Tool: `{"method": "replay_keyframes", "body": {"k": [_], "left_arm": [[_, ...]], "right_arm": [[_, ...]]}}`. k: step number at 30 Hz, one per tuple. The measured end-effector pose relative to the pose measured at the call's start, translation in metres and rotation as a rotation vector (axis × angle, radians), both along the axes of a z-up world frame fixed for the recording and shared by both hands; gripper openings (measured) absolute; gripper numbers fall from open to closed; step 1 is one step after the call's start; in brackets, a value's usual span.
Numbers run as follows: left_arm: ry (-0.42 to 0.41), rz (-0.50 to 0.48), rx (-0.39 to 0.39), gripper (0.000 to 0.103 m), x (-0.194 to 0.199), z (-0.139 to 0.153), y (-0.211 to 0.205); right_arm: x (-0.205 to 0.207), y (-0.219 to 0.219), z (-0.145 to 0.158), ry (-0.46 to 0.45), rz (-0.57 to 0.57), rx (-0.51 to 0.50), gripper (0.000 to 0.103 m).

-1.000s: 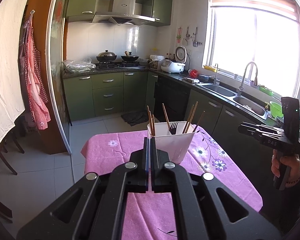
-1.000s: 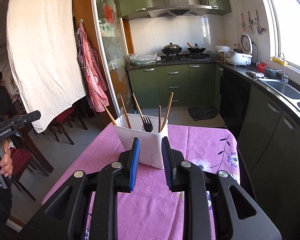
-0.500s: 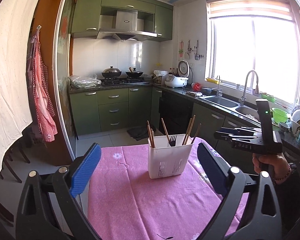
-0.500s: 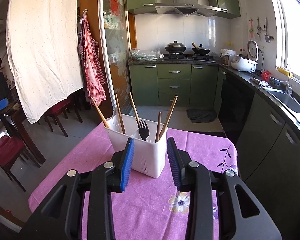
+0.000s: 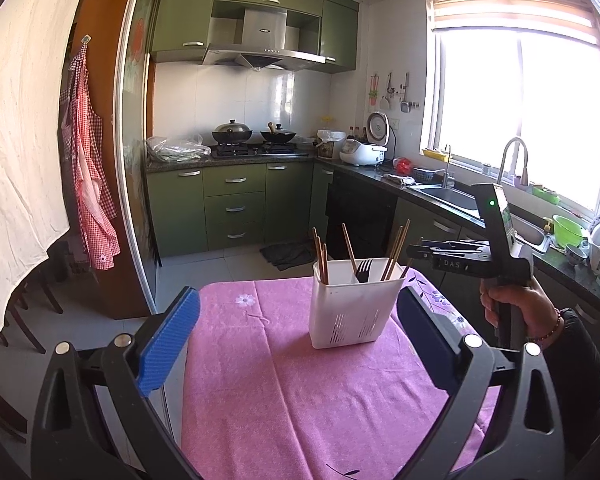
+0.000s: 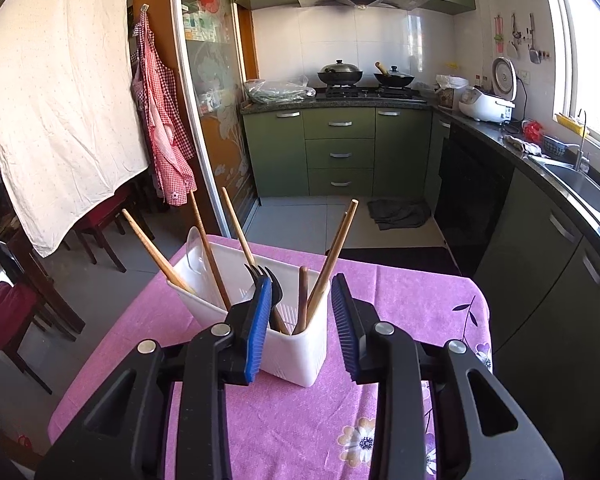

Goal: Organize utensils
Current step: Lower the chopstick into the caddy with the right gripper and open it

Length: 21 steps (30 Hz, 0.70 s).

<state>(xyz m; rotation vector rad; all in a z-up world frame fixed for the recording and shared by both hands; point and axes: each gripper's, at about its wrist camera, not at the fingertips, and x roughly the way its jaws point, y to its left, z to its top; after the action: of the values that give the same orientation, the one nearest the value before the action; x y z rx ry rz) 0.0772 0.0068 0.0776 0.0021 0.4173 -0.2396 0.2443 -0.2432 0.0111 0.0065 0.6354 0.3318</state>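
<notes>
My left gripper (image 5: 296, 344) has just swung its jaws wide apart and they hold nothing; between its blue pads I see the white utensil holder (image 5: 354, 308) standing upright at about one o'clock on the pink floral tablecloth (image 5: 300, 400), well clear of both pads. Wooden chopsticks (image 5: 321, 254) lean out of it at several angles, and a black fork (image 5: 364, 270) stands tines-up near its middle. At three o'clock in that view, a hand (image 5: 516, 304) carries my right gripper (image 5: 424, 250), which points toward the holder's right rim. From the right wrist view, my right gripper (image 6: 300, 324) has its jaws partly apart, having just closed a little, and the pads press on nothing; the near corner of the holder (image 6: 292, 352) sits in the gap between them, with the black fork (image 6: 266, 280) just beside the left pad at eleven o'clock and two chopsticks (image 6: 332, 256) rising toward one o'clock. Whether the left pad touches the fork I cannot tell.
</notes>
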Motion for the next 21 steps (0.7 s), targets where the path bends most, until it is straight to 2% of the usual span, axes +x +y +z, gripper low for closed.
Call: {"method": "replay_keyframes", "body": {"k": [1, 3, 4, 14, 19, 21], "left_arm": [[0.002, -0.001, 0.0, 0.094, 0.001, -0.001, 0.0], [0.005, -0.001, 0.002, 0.094, 0.003, -0.004, 0.001], [0.007, 0.001, 0.003, 0.094, 0.004, -0.004, 0.002], [0.031, 0.014, 0.001, 0.094, 0.009, -0.008, 0.005], [0.019, 0.027, 0.006, 0.094, 0.002, -0.003, 0.007], [0.018, 0.029, 0.004, 0.094, -0.002, -0.001, 0.009]], "right_arm": [[0.003, 0.002, 0.0, 0.003, -0.001, -0.005, 0.027], [0.007, 0.005, -0.001, 0.007, -0.003, -0.013, 0.016], [0.009, 0.006, -0.002, 0.01, -0.006, -0.021, 0.007], [0.016, 0.01, -0.003, 0.033, -0.009, -0.023, 0.006], [0.018, 0.02, -0.001, 0.033, 0.033, -0.042, 0.006], [0.014, 0.023, 0.003, 0.022, 0.037, -0.04, 0.013]]}}
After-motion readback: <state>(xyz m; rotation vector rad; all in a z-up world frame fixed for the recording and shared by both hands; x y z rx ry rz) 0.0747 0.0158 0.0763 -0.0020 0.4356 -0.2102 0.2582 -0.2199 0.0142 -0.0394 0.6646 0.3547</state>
